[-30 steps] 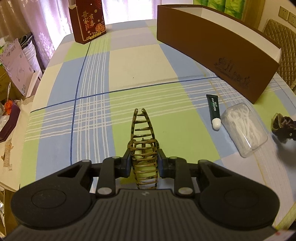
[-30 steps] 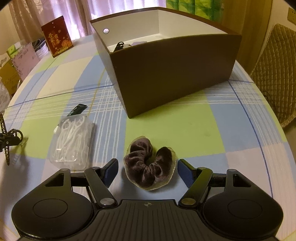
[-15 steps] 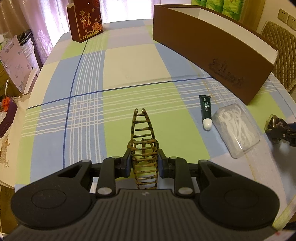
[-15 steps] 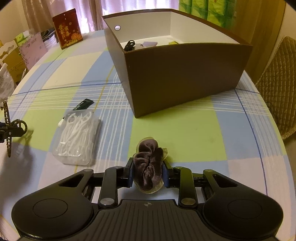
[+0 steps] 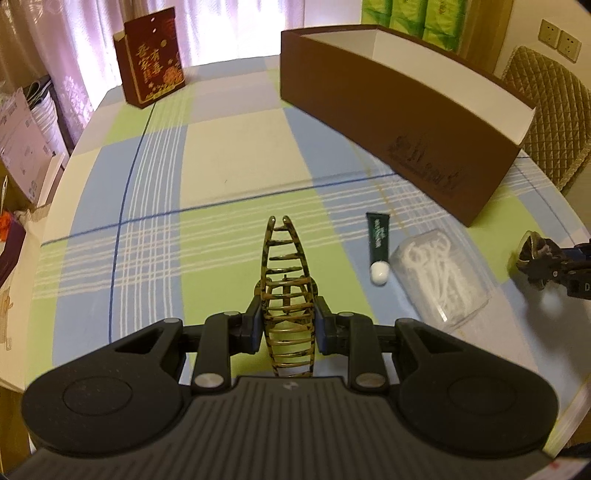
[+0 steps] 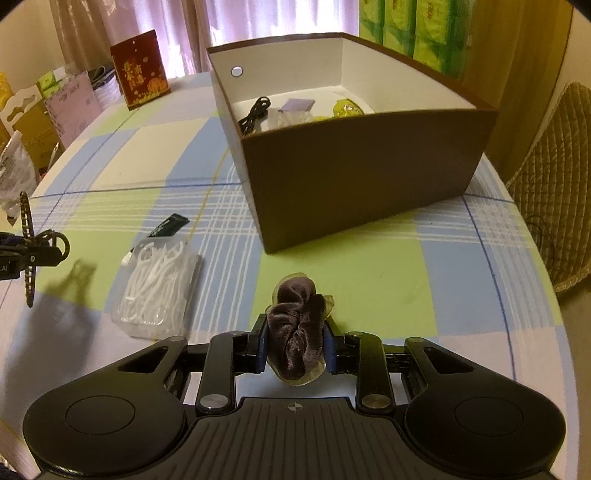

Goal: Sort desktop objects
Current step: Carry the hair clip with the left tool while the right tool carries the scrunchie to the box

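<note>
My left gripper (image 5: pixel 288 325) is shut on a tortoiseshell hair claw clip (image 5: pixel 286 280), held above the checked tablecloth. My right gripper (image 6: pixel 295 345) is shut on a brown velvet scrunchie (image 6: pixel 297 338), squeezed between the blue pads and lifted off the cloth. The brown storage box (image 6: pixel 362 177) stands ahead of the right gripper; a black cable (image 6: pixel 255 114), a purple item and yellow things lie inside. In the left wrist view the box (image 5: pixel 413 122) is at the upper right. A clear case of floss picks (image 5: pixel 441 277) and a dark green tube (image 5: pixel 377 242) lie on the cloth between the grippers.
A red gift box with gold lettering (image 5: pixel 153 57) stands at the table's far end. A quilted chair (image 6: pixel 554 184) is beyond the right edge. Cardboard boxes and bags (image 6: pixel 48 107) crowd the floor on the left. Green packs (image 6: pixel 410 26) stand behind the storage box.
My right gripper closed on the scrunchie and lifted it off the cloth. The left gripper, still holding the clip, rose a little and drifted so the box looks nearer.
</note>
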